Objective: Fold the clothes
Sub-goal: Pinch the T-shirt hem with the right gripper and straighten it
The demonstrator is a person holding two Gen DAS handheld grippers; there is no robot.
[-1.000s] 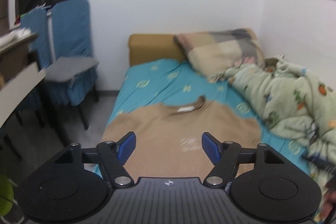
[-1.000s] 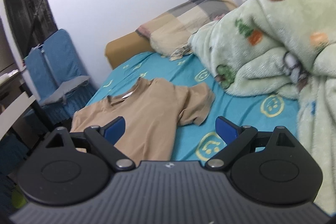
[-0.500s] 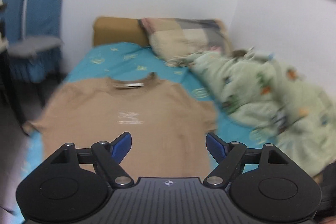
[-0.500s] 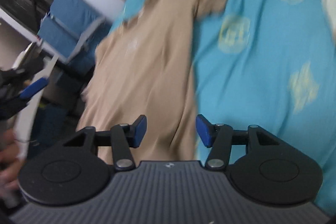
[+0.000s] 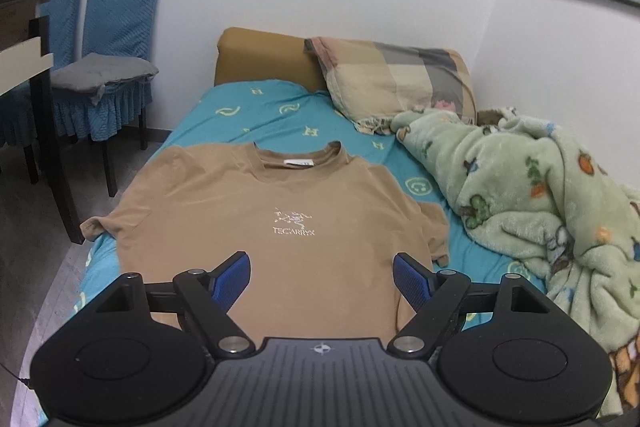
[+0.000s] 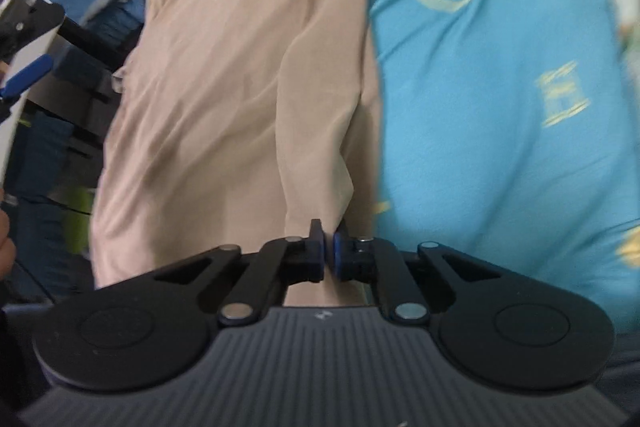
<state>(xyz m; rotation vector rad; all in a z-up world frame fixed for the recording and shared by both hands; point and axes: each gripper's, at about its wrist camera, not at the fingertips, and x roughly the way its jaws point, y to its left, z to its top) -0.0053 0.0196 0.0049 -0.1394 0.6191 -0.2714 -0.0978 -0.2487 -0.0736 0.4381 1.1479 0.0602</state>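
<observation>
A tan T-shirt (image 5: 280,227) with a white chest logo lies flat, front up, on the turquoise bed sheet (image 5: 256,111), collar toward the headboard. My left gripper (image 5: 322,273) is open and empty, held above the shirt's lower part. In the right wrist view the shirt (image 6: 240,75) runs away from me, and my right gripper (image 6: 329,251) is shut on the shirt's bottom hem near its right corner, lifting a ridge of cloth. The left gripper's blue fingertip (image 6: 28,77) shows at the left edge.
A green fleece blanket (image 5: 540,211) is piled along the bed's right side, with a checked pillow (image 5: 396,83) at the head. Two blue-covered chairs (image 5: 108,67) and a desk (image 5: 24,39) stand left of the bed. Bare sheet (image 6: 500,87) lies right of the shirt.
My right gripper dropped to the shirt's bottom hem and closed on it. My left gripper swung to face the shirt squarely and stayed open.
</observation>
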